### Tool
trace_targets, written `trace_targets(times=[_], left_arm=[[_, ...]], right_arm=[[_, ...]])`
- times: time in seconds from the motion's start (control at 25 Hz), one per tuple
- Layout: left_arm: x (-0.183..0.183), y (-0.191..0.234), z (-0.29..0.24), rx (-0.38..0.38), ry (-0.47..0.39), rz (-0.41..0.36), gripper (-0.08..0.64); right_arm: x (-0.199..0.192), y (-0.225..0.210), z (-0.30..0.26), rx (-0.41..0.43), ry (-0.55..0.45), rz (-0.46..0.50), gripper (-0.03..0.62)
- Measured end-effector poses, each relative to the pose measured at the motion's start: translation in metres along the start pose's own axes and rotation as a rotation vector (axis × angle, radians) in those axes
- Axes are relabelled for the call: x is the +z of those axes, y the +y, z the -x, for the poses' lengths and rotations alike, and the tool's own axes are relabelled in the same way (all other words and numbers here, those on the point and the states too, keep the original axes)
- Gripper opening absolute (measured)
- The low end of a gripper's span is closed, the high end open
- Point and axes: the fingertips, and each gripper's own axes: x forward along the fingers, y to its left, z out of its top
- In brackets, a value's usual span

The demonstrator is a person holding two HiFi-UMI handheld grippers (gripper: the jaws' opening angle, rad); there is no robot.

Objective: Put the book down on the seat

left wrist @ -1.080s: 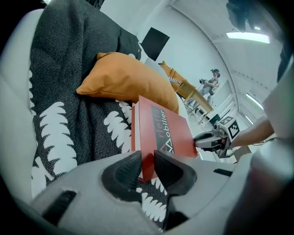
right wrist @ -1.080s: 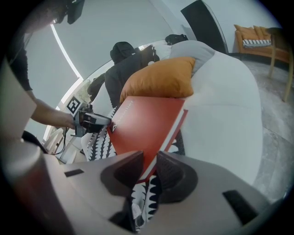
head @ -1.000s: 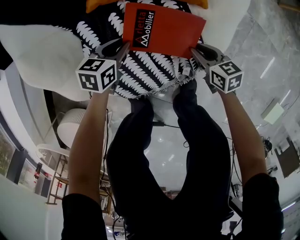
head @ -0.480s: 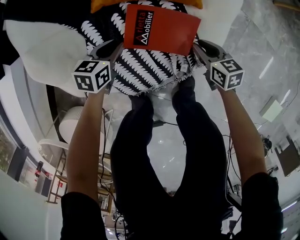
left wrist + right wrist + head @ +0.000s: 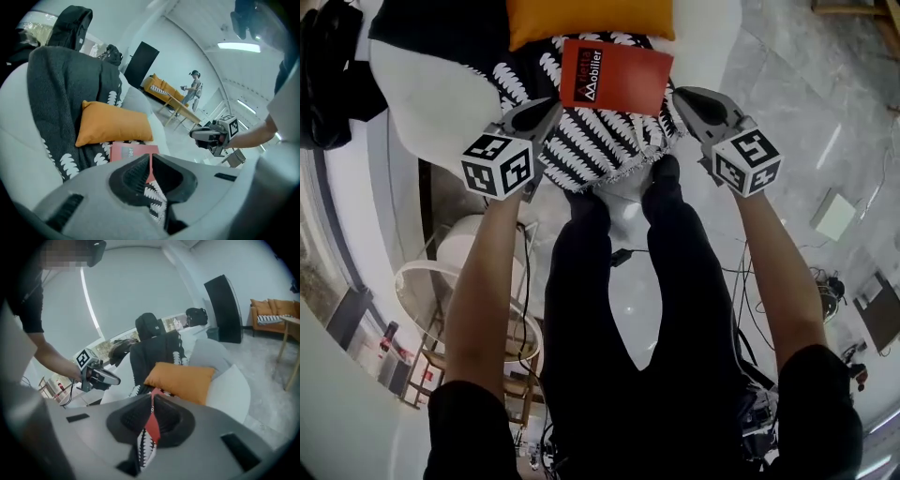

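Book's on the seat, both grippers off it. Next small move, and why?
Probably just draw both grippers back toward the body. The red book lies flat on the patterned throw in front of the orange cushion; the left gripper and right gripper have just been closing their jaws, with nothing between them.

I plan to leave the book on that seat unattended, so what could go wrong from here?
1. The book lies on a loose patterned throw that hangs over the front of the seat; a tug on the throw could drag the book off.
2. The orange cushion stands right behind the book; if it slumps forward, it may nudge the book toward the edge.
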Motion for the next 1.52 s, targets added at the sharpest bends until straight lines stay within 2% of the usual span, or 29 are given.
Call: trace_targets(times=[0.4,0.56,0.88,1.12,1.28,1.52], left_arm=[[0.118,-0.124,0.11,-0.086,-0.158,-0.054,0.031],[0.161,-0.175,0.158,-0.117,-0.204,-0.125,0.029],[0.244,-0.252,0.27,-0.12,-0.34,-0.216,0.029],[0.292,-0.301,0.343,-0.13,-0.466,-0.247,0.028],[0.318,-0.34,0.372,-0.159,-0.498,-0.331,0.028],[0.346,-0.387,0.423,-0.182,-0.578,-0.429,0.028]], right_arm=[[0.181,0.113,0.099,0.128,-0.188,0.154,0.035],[0.253,0.149,0.147,0.135,-0.255,0.259,0.034],[0.38,0.201,0.253,0.134,-0.407,0.341,0.034],[0.449,0.239,0.317,0.144,-0.492,0.445,0.034],[0.483,0.263,0.361,0.145,-0.581,0.473,0.032],[0.509,0.295,0.418,0.143,-0.65,0.531,0.031]])
